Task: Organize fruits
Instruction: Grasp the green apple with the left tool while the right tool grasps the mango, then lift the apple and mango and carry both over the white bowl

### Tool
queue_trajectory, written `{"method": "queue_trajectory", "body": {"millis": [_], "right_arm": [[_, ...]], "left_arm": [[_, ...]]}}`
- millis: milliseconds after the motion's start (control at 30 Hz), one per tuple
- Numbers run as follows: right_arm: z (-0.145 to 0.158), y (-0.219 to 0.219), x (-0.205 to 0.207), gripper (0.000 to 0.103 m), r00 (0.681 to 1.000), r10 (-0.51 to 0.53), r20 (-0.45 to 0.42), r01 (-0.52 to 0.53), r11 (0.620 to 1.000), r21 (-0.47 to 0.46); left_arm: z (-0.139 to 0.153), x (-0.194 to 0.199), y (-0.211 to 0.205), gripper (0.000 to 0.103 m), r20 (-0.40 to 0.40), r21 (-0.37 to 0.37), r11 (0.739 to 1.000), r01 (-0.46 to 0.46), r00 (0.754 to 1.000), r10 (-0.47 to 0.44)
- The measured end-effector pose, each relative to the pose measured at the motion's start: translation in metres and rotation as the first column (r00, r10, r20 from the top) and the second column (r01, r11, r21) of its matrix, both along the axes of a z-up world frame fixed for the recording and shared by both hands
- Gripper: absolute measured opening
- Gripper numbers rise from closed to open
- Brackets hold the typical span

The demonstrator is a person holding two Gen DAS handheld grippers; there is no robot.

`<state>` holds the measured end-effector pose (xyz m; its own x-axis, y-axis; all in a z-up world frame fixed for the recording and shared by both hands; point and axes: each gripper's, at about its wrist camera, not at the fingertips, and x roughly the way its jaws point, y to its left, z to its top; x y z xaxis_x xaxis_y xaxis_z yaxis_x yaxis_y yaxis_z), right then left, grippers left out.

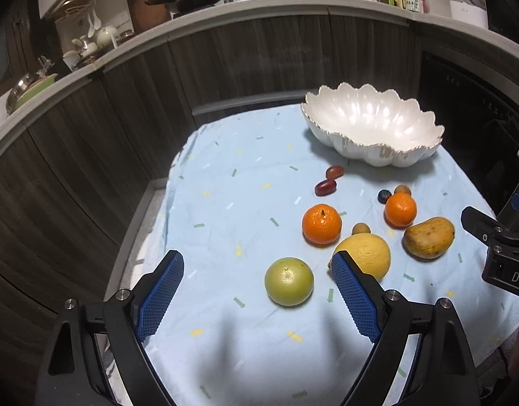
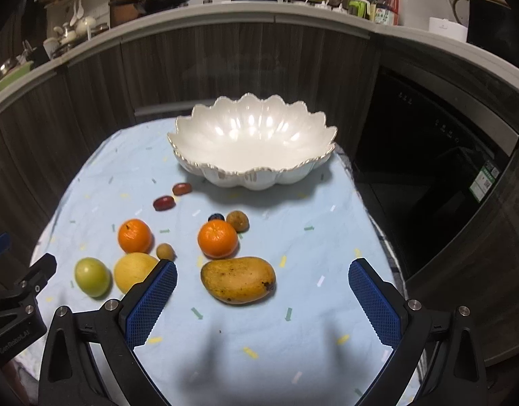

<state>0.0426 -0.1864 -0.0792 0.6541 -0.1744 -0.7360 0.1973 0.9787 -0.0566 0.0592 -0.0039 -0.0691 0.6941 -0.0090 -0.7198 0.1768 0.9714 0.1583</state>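
A white scalloped bowl stands empty at the far side of a light blue cloth. Loose fruit lies in front of it: a green apple, a yellow round fruit, a mango, two oranges, two red dates, a blueberry and small brown fruits. My left gripper is open above the cloth, with the apple between its fingers. My right gripper is open, with the mango between its fingers.
The cloth covers a small table whose left and far edges drop off. Dark wood cabinet fronts curve behind it, under a counter with a wok, bottles and dishes. A dark appliance stands at the right. The right gripper's body shows at the left view's right edge.
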Motion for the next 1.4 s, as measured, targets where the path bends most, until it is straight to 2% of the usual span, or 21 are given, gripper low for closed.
{"method": "queue_trajectory", "body": {"millis": [300, 400, 600, 733, 767, 933, 1033, 1100, 1167, 1400], "right_arm": [[-0.033, 0.0, 0.022, 0.103, 0.998, 0.006, -0.07, -0.006, 1.0, -0.012], [-0.043, 0.001, 0.027, 0.103, 0.996, 0.013, -0.09, -0.015, 1.0, -0.017], [-0.058, 0.005, 0.037, 0.103, 0.993, 0.031, -0.117, -0.034, 0.999, -0.025], [-0.069, 0.007, 0.042, 0.103, 0.99, 0.041, -0.137, -0.044, 0.999, -0.024], [-0.071, 0.007, 0.043, 0.103, 0.989, 0.043, -0.141, -0.047, 0.999, -0.022], [-0.078, 0.01, 0.047, 0.101, 0.987, 0.063, -0.148, -0.065, 0.998, -0.011], [-0.081, 0.011, 0.05, 0.098, 0.986, 0.075, -0.151, -0.076, 0.997, 0.0], [-0.084, 0.011, 0.052, 0.093, 0.984, 0.082, -0.159, -0.081, 0.997, 0.013], [-0.087, 0.01, 0.053, 0.085, 0.981, 0.093, -0.168, -0.088, 0.995, 0.035], [-0.088, 0.009, 0.052, 0.078, 0.985, 0.084, -0.151, -0.08, 0.996, 0.033]], "left_arm": [[-0.037, 0.019, -0.005, 0.09, -0.074, 0.009, 1.0, 0.016, 0.997, -0.015], [-0.049, 0.025, -0.006, 0.086, -0.103, 0.009, 1.0, 0.022, 0.995, -0.021], [-0.067, 0.033, -0.009, 0.085, -0.139, 0.003, 0.999, 0.037, 0.99, -0.036], [-0.077, 0.039, -0.011, 0.078, -0.164, 0.0, 0.999, 0.042, 0.986, -0.041], [-0.078, 0.04, -0.011, 0.073, -0.17, -0.003, 0.999, 0.043, 0.985, -0.043], [-0.086, 0.044, -0.012, 0.061, -0.195, -0.019, 0.998, 0.052, 0.979, -0.055], [-0.086, 0.043, -0.014, 0.055, -0.189, -0.019, 0.998, 0.064, 0.98, -0.067], [-0.086, 0.042, -0.015, 0.049, -0.188, -0.031, 0.996, 0.078, 0.979, -0.083], [-0.086, 0.041, -0.016, 0.048, -0.184, -0.024, 0.996, 0.081, 0.979, -0.084], [-0.085, 0.04, -0.017, 0.048, -0.183, -0.021, 0.996, 0.082, 0.98, -0.085]]}}
